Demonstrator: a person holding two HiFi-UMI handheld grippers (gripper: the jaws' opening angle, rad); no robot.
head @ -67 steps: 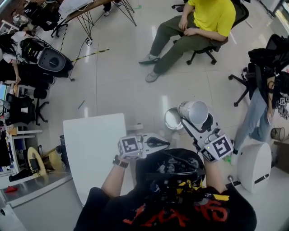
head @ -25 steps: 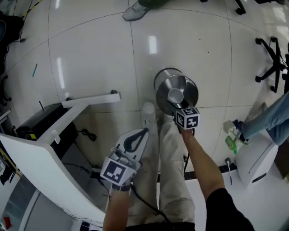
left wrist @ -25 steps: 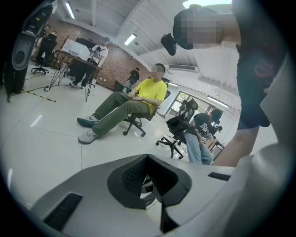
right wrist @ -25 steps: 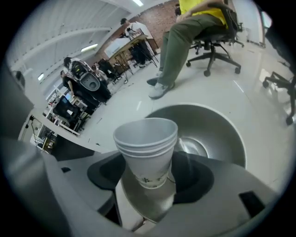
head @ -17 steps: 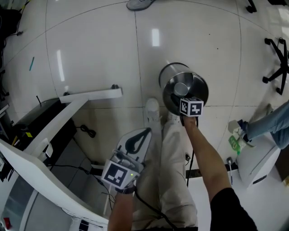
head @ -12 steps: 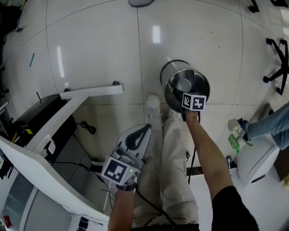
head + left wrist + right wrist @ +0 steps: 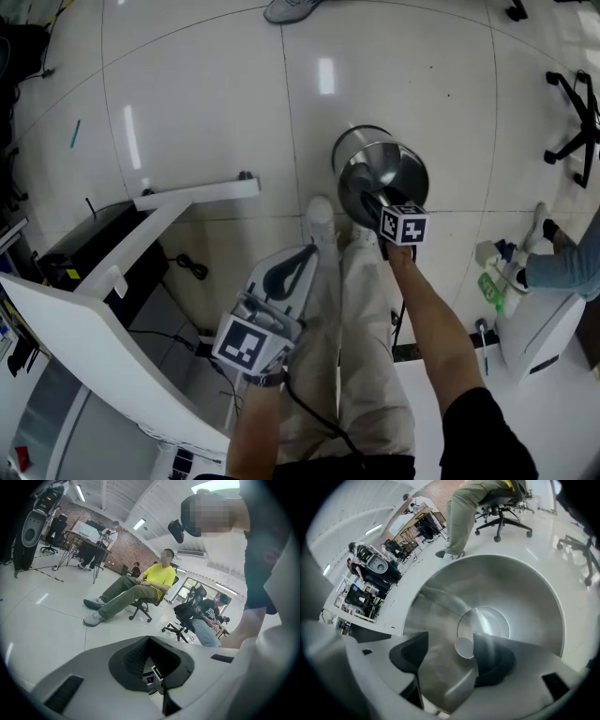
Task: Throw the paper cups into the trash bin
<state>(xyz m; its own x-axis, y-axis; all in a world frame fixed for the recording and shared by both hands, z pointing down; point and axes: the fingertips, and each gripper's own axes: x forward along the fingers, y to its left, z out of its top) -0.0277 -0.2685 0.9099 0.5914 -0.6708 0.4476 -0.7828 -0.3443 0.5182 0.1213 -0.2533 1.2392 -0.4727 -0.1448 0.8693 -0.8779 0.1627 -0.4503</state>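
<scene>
The paper cup (image 7: 464, 647) has left my right gripper (image 7: 450, 656) and dropped inside the trash bin (image 7: 525, 597) (jaws closing, empty).

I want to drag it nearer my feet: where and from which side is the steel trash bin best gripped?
Probably by the trash bin's rim, coming from straight above, with one jaw inside the wall and one outside. It stands upright with its mouth open upward and the wall looks thin. The round body looks too wide and smooth to span.
</scene>
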